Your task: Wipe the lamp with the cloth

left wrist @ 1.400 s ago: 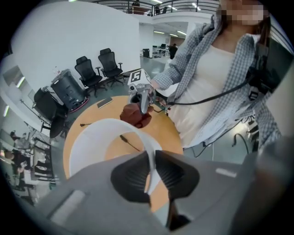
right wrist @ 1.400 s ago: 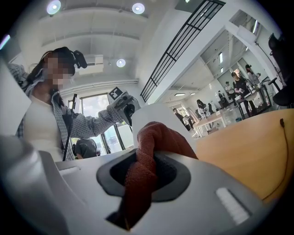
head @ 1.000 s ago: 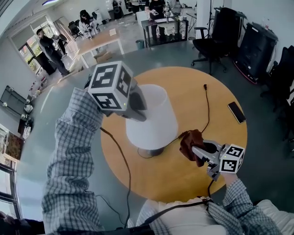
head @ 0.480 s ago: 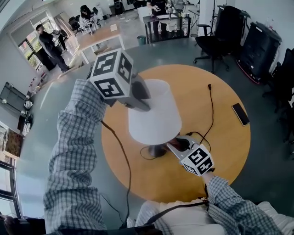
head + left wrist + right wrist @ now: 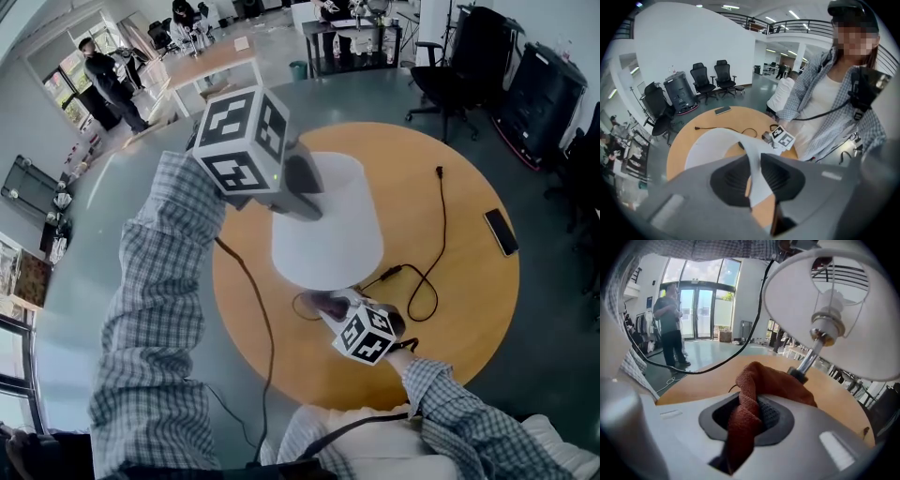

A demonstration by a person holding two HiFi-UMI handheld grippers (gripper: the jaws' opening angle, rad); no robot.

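Note:
A white-shaded lamp (image 5: 330, 230) stands on the round wooden table (image 5: 459, 309). My left gripper (image 5: 305, 187) is at the shade's far-left rim. In the left gripper view the shade's edge (image 5: 757, 168) runs between the jaws, which are opening, and a sliver of table shows beside one pad. My right gripper (image 5: 326, 302) sits low under the shade's near edge, shut on a rust-brown cloth (image 5: 757, 385). The cloth bunches out past the jaws and lies close to the lamp's metal stem (image 5: 807, 357), below the bulb socket (image 5: 827, 324).
The lamp's black cord (image 5: 427, 272) loops across the table to the right, its plug lying near the far edge. A phone (image 5: 503, 232) lies at the right rim. Office chairs, desks and people stand on the floor around.
My right gripper has swung left and down with the cloth, rolling over, from the table's right side to under the shade by the stem. The left gripper has stayed at the rim.

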